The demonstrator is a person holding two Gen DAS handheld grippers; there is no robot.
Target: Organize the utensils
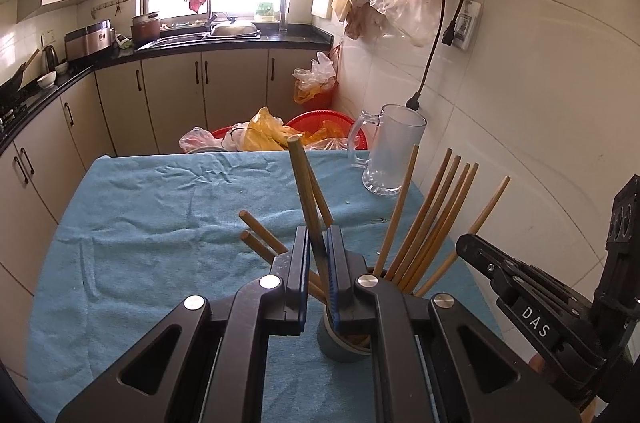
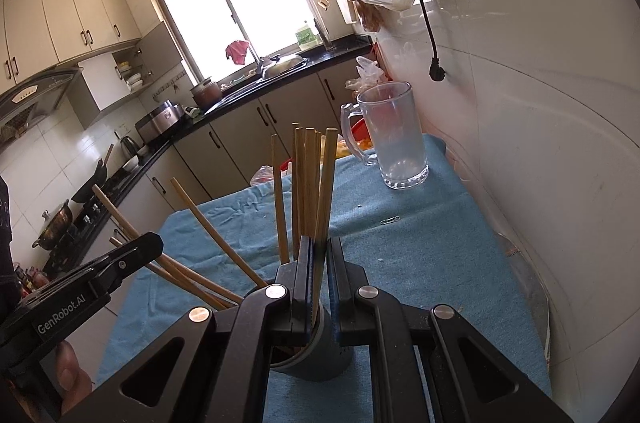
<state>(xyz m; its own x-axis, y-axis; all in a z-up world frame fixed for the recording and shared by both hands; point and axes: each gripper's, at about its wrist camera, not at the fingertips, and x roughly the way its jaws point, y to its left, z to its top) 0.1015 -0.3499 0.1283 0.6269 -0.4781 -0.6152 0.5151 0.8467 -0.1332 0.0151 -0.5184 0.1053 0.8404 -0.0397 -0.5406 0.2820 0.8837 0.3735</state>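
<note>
A grey cup (image 1: 340,341) stands on the blue cloth (image 1: 160,207) and holds several wooden chopsticks (image 1: 432,219) fanned out. My left gripper (image 1: 319,243) is shut on one chopstick (image 1: 304,183) that stands in the cup. In the right wrist view the same cup (image 2: 320,355) shows under my right gripper (image 2: 319,251), which is shut on one chopstick (image 2: 326,183) of an upright bunch. The right gripper's body (image 1: 532,303) shows at the right of the left view; the left one's body (image 2: 92,275) shows at the left of the right view.
A clear glass mug (image 1: 390,151) stands empty at the far right of the cloth, near the tiled wall; it also shows in the right wrist view (image 2: 394,139). A paper clip (image 2: 390,220) lies on the cloth. Red baskets with plastic bags (image 1: 280,133) sit beyond the table's far edge.
</note>
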